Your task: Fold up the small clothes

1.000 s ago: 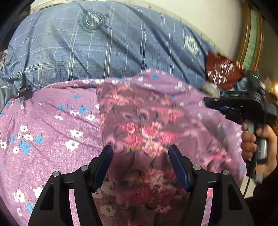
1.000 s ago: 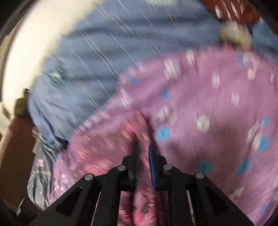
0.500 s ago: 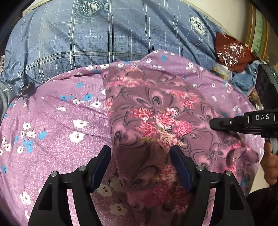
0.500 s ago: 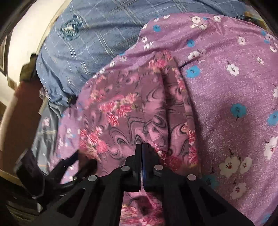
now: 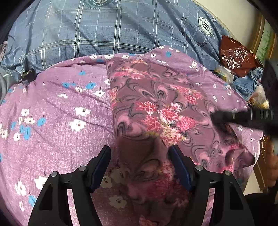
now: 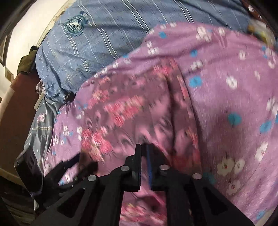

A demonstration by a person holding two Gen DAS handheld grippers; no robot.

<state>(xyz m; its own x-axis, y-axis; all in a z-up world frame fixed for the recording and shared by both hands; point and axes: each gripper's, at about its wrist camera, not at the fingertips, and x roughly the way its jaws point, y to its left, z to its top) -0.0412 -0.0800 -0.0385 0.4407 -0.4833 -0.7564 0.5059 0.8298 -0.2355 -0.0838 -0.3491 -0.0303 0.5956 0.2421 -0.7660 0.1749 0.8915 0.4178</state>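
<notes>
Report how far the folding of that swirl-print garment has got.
Done: the swirl-print garment lies spread on the purple flowered sheet. In hand: the left tool hovers open over its near end; the right tool, jaws opening, sits at its edge. Left: no finished fold shows yet.

garment: 1 | floral sheet: 1 | plaid cover: 1 | foil bag: 1 | tools: 2

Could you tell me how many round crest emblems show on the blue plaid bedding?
2: one emblem at the top edge, cut off, and another emblem at upper right. More may lie hidden under the purple sheet.
</notes>
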